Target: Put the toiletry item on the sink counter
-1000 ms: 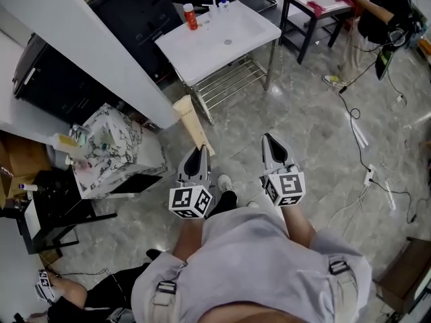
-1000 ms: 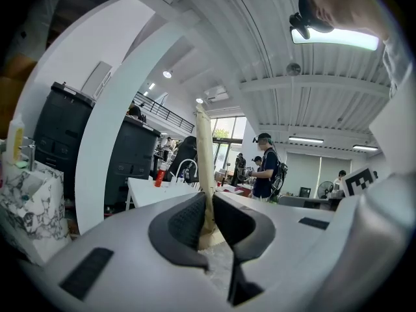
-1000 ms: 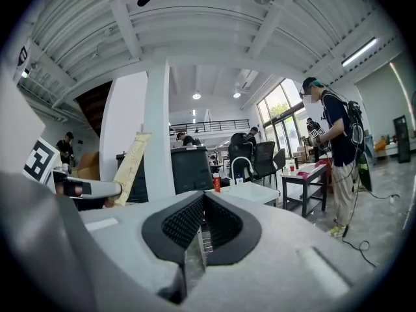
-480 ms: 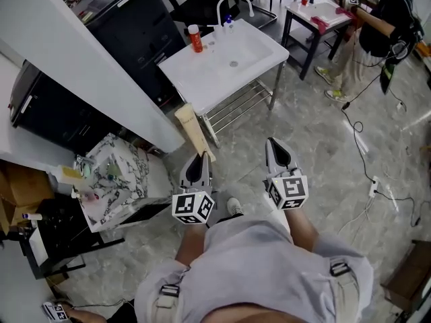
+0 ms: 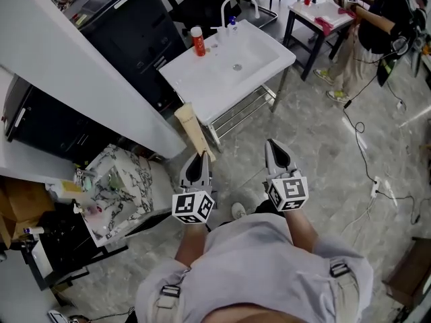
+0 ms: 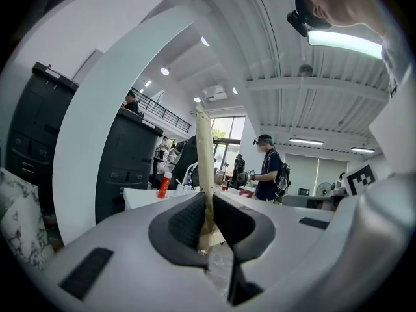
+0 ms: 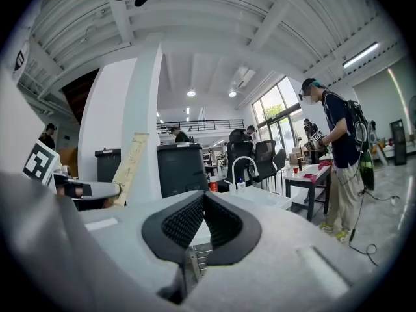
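Note:
In the head view a white sink counter [image 5: 202, 79] with a curved faucet [image 5: 237, 3] and a red bottle [image 5: 198, 41] stands ahead on metal legs. My left gripper [image 5: 197, 159] is shut on the lower end of a long beige toiletry tube [image 5: 194, 132], which sticks up and forward toward the sink's near corner. In the left gripper view the tube [image 6: 204, 161] rises from between the pads [image 6: 188, 223]. My right gripper [image 5: 273, 147] is beside it, shut and empty [image 7: 203, 203]. From the right gripper view, the tube [image 7: 130, 164] is at left and the sink [image 7: 260, 197] ahead.
A white pillar [image 5: 81, 79] and black cabinets [image 5: 135, 25] stand left of the sink. A marble-patterned box [image 5: 118, 190] sits on the floor at left. A wire shelf [image 5: 242, 110] lies under the sink. A person [image 5: 377, 25] stands by a second table at back right. Cables [image 5: 377, 187] trail right.
The sink has come nearer and the floor clutter at left has slid back as I walk forward. Both grippers keep their pose, with the tube still held.

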Available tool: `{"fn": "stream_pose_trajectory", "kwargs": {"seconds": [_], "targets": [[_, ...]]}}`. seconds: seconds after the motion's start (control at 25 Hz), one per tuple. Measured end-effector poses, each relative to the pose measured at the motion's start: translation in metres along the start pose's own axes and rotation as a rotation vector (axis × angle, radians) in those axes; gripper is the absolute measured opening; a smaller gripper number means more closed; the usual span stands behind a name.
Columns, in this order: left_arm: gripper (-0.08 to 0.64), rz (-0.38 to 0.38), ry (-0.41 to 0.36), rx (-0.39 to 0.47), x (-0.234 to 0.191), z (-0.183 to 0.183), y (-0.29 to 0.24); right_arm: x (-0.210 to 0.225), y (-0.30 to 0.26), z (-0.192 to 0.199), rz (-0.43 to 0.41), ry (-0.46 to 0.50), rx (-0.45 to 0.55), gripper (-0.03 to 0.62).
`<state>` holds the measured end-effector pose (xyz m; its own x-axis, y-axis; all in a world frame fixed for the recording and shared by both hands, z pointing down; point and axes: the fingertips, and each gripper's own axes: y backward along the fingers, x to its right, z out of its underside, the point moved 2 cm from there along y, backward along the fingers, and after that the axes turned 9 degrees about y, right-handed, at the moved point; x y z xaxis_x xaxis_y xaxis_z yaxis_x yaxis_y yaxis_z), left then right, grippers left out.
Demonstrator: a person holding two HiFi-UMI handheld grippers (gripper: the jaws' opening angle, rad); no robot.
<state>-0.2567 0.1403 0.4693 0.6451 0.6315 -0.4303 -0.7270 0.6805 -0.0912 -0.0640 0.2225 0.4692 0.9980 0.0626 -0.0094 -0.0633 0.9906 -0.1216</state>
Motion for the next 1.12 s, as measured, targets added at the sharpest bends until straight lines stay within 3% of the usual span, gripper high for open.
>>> {"fn": "stream_pose_trajectory", "kwargs": {"seconds": [0.44, 1.12], "targets": [[0.037, -0.031, 0.014, -0.005, -0.006, -0.002, -0.059, 0.033, -0.054, 0.0, -0.038, -0.015, -0.016, 0.005], [0.037, -0.158, -0.027, 0.086, 0.058, -0.007, -0.199, 0.178, -0.138, -0.022, -0.191, 0.008, 0.03, 0.005]]}}
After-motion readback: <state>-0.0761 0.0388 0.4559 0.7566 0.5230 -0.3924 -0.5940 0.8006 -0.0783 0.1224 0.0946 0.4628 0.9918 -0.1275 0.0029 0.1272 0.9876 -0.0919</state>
